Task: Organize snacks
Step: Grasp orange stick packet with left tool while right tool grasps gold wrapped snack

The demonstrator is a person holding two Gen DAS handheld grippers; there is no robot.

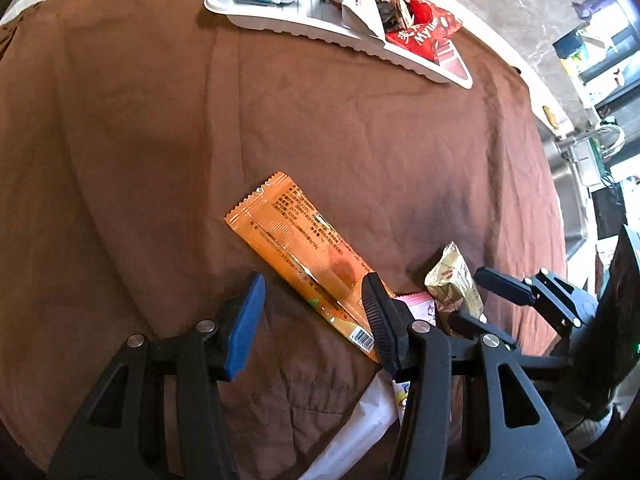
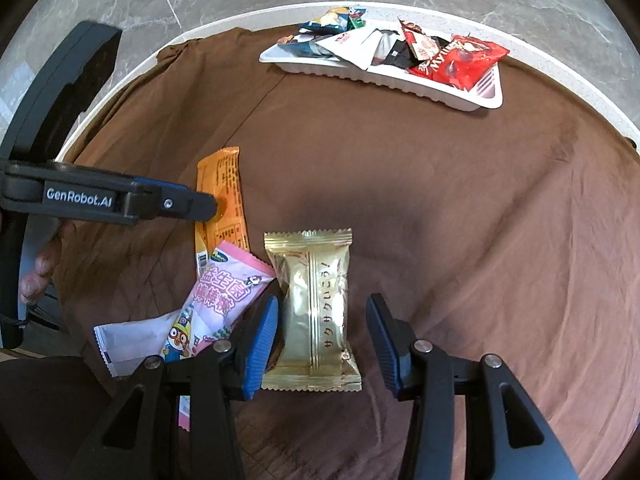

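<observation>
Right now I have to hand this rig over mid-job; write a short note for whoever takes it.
Left gripper: open, straddling the orange packet, not gripping.
Right gripper: open around the gold packet, not gripping.
Pink packet lies between them, overlapping the orange one, on the brown cloth.
Done: several snacks already in the white tray at the far side.
Left: orange, gold and pink packets to tray.

Snack packets (image 2: 308,312) before tray (image 2: 360,74), apparently apart

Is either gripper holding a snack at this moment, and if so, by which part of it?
Nothing is held. The right gripper straddles the gold packet untouched; the left gripper stands open over the orange packet.
</observation>
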